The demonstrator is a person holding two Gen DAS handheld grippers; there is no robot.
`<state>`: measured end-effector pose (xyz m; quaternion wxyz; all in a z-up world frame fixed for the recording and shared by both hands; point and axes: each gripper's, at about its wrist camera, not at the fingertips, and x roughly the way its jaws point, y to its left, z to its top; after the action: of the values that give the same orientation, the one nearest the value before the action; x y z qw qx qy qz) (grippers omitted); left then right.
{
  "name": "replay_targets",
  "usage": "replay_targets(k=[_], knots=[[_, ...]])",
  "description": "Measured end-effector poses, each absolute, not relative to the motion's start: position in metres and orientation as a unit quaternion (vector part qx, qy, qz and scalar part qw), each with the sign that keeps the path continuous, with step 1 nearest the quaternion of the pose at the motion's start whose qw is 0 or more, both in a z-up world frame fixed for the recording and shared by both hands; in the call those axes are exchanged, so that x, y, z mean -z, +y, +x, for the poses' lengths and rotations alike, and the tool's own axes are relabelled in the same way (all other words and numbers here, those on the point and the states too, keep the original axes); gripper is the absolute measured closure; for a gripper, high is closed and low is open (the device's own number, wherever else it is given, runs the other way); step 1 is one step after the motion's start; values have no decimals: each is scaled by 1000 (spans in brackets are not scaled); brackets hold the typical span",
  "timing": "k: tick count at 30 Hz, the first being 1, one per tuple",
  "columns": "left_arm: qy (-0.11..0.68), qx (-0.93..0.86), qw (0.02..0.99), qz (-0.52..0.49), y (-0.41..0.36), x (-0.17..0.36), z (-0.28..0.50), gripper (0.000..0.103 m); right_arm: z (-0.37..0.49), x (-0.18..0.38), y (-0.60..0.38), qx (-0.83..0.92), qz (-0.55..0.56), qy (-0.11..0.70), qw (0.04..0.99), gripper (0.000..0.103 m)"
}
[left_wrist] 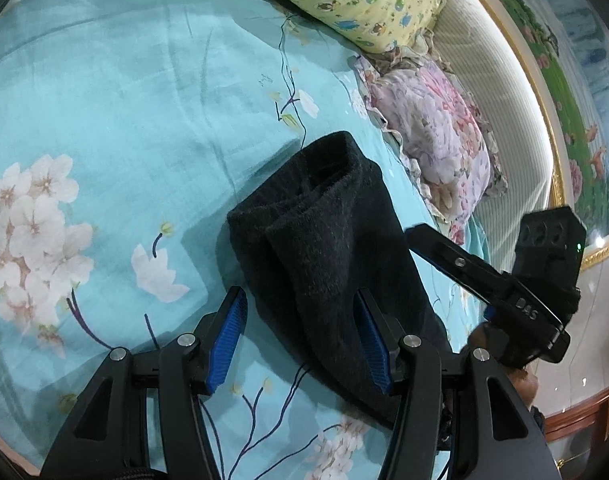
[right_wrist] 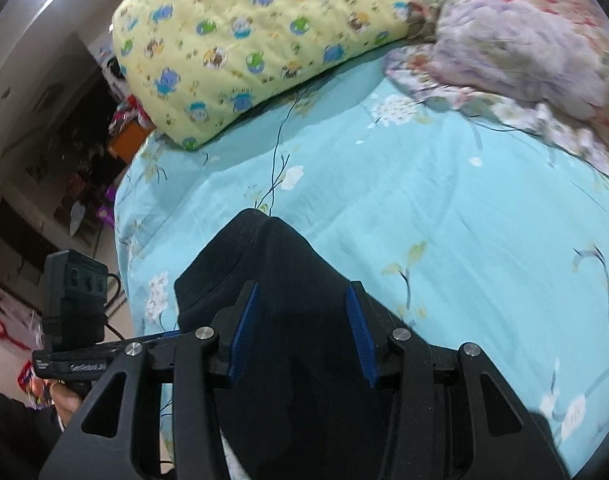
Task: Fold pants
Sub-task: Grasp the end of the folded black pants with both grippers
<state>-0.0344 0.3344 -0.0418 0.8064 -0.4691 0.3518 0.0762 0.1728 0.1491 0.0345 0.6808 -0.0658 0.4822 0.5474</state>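
The dark fleecy folded pants point(left_wrist: 324, 248) were laid on the turquoise floral bedsheet point(left_wrist: 124, 100). Left gripper point(left_wrist: 300, 336) and right gripper point(right_wrist: 300, 328) were held spread above, apparently ready for re-gripping.

Black pants point(left_wrist: 328, 248), floral turquoise sheet point(left_wrist: 124, 100)

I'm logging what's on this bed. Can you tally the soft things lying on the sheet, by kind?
Black pants: 1
Yellow cartoon-print pillow: 1
Pink floral quilt: 1
Total: 3
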Motion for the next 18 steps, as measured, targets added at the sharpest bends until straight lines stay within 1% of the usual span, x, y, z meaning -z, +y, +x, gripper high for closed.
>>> replay_targets(k=[3,9,11,14,15,16,17,18], knots=[[347,-80,806,-474,336,43,-31,47,172,-31,168,-559,-104,475,671,56],[347,-90,810,-464,334,43,-24,49,176,-25,202,-585,-140,475,642,56],[346,-94,811,-462,335,44,-24,51,176,-21,210,-592,-150,480,630,56],[344,-101,808,-468,338,46,-23,58,176,-16,219,-601,-153,486,616,55],[342,-102,805,-474,339,47,-24,61,177,-15,219,-602,-149,489,613,57],[340,-103,803,-478,341,48,-24,62,178,-14,219,-601,-145,491,613,59],[338,-104,803,-479,341,49,-24,62,179,-14,217,-602,-140,494,612,66],[340,-106,806,-473,340,48,-22,63,179,-15,214,-602,-132,495,612,72]])
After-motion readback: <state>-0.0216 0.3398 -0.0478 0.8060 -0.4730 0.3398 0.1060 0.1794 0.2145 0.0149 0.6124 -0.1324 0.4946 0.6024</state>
